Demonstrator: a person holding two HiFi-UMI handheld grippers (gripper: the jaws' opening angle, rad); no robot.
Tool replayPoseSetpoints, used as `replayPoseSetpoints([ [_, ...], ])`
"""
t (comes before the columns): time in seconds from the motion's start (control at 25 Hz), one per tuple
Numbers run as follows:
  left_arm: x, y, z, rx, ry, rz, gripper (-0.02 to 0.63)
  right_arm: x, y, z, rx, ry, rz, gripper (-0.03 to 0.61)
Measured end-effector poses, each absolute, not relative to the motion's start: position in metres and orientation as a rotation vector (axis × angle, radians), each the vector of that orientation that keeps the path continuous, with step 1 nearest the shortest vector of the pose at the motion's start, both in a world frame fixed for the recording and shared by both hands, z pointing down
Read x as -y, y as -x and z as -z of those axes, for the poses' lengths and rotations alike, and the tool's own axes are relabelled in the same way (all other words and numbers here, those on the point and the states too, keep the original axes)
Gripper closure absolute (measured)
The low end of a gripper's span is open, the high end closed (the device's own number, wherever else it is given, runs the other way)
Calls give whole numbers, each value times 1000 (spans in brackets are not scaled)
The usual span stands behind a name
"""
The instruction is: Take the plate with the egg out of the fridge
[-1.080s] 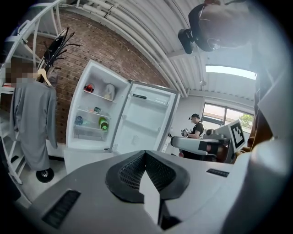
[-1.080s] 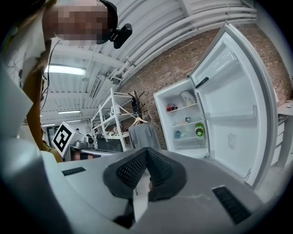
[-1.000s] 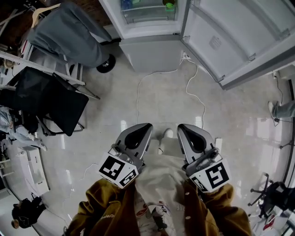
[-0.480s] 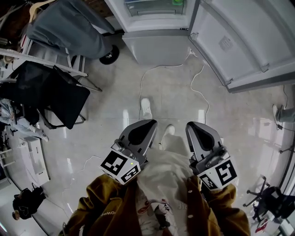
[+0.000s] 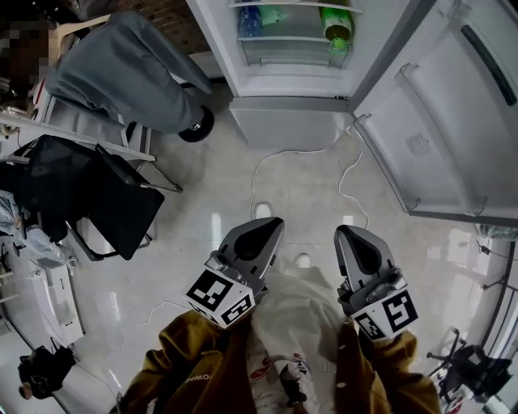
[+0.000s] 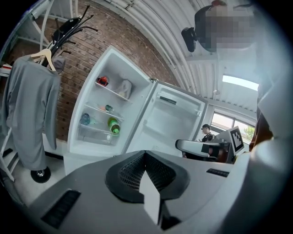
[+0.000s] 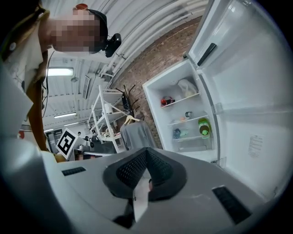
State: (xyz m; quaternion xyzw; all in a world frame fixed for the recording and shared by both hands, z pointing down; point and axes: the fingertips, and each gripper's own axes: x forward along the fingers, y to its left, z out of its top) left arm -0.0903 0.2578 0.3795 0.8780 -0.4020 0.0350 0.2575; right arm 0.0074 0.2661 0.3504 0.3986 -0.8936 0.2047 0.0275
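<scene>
The white fridge [image 5: 283,81] stands open at the top of the head view, its door [image 5: 453,121] swung out to the right. Its shelves hold a green bottle [image 5: 336,24] and a blue item [image 5: 249,20]. In the right gripper view a small pale item [image 7: 182,119] lies on a middle shelf; I cannot tell whether it is the plate with the egg. My left gripper [image 5: 271,223] and right gripper [image 5: 346,231] are side by side close to my body, both shut and empty, pointing at the fridge from well short of it.
A grey garment [image 5: 129,69] hangs on a rack left of the fridge, with a black chair [image 5: 89,190] below it. A white cable [image 5: 267,162] trails over the glossy floor in front of the fridge. A second person [image 6: 207,132] stands far off.
Both grippers have moved forward together toward the fridge. The fridge sits lower in the head view and more of its shelves show.
</scene>
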Motion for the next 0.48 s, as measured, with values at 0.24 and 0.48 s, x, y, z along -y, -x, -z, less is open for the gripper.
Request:
replayPoseSetpoints([
  [0.24,-197,149,-370,1116,-2378,-76,606,-202,44,-338,2761,-1238,-603,584],
  [0.48,-159,178,-372,1061,-2386,-56,606,-169,82,-340,2743,-1222,-545,584],
])
